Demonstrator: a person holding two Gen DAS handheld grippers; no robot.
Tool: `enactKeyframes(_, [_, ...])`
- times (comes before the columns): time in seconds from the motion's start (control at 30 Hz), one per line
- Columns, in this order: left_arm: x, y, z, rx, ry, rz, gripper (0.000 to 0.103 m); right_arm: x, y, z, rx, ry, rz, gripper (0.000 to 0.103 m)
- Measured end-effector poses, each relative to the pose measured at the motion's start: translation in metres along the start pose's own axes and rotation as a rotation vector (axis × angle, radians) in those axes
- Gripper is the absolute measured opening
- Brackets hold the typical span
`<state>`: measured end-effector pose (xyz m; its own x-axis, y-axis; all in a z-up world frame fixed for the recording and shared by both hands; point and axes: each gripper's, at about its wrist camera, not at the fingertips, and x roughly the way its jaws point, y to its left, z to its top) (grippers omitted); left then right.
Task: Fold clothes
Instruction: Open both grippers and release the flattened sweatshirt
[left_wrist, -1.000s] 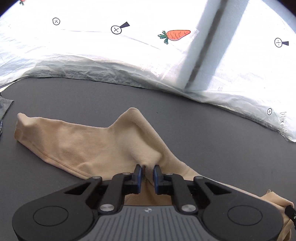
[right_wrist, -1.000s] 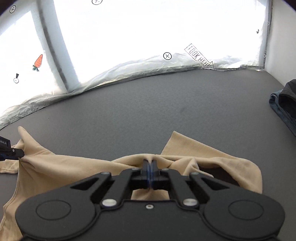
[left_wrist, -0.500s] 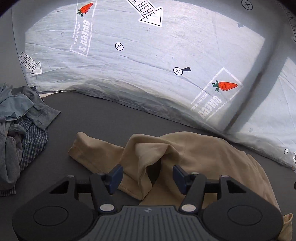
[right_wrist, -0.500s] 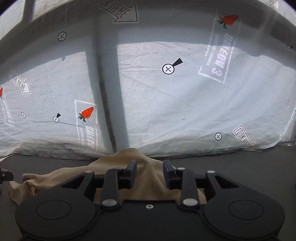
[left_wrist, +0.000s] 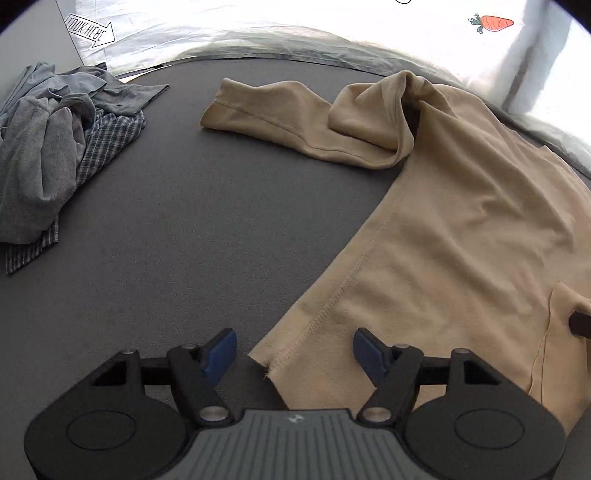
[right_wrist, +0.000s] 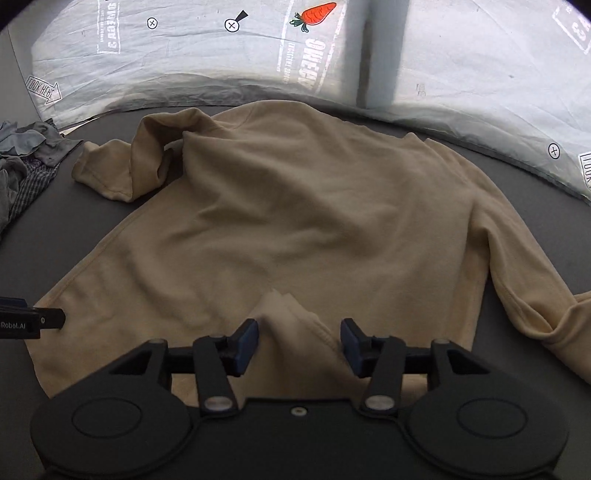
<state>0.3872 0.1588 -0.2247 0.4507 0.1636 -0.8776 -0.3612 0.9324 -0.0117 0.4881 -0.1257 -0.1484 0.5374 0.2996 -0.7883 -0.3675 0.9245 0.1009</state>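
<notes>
A beige long-sleeved sweatshirt (right_wrist: 314, 206) lies spread on the dark grey table, hem nearest me. Its left sleeve (left_wrist: 295, 118) is folded and bunched at the far left; the right sleeve (right_wrist: 528, 280) runs down the right side. My left gripper (left_wrist: 294, 352) is open with the hem's left corner (left_wrist: 273, 363) lying between its fingers. My right gripper (right_wrist: 299, 339) is open around a raised pucker of hem fabric (right_wrist: 291, 314). The left gripper's tip (right_wrist: 33, 321) shows at the left edge of the right wrist view.
A pile of grey and checked clothes (left_wrist: 55, 147) lies at the table's far left, also in the right wrist view (right_wrist: 26, 158). A white printed sheet (right_wrist: 332, 66) with carrot marks hangs behind the table. Bare grey table (left_wrist: 184, 240) lies between the pile and the sweatshirt.
Both grippers were shut on the beige fabric a second ago and have opened. The sweatshirt now lies spread flat, and both grippers sit at its near hem.
</notes>
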Motion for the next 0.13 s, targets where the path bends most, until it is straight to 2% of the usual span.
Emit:
enactKeyframes(0.03, [0.0, 0.003, -0.001, -0.021, -0.011, -0.012, 0.063, 0.001, 0.002, -0.003, -0.008, 0.006, 0.001, 0.03])
enactKeyframes(0.07, [-0.002, 0.003, -0.002, -0.022, -0.026, -0.005, 0.055, 0.002, 0.004, -0.007, -0.015, 0.011, 0.003, 0.013])
enactKeyframes(0.13, [-0.007, 0.002, -0.003, -0.023, -0.033, -0.027, 0.008, 0.004, 0.008, -0.014, -0.031, 0.023, 0.005, 0.01])
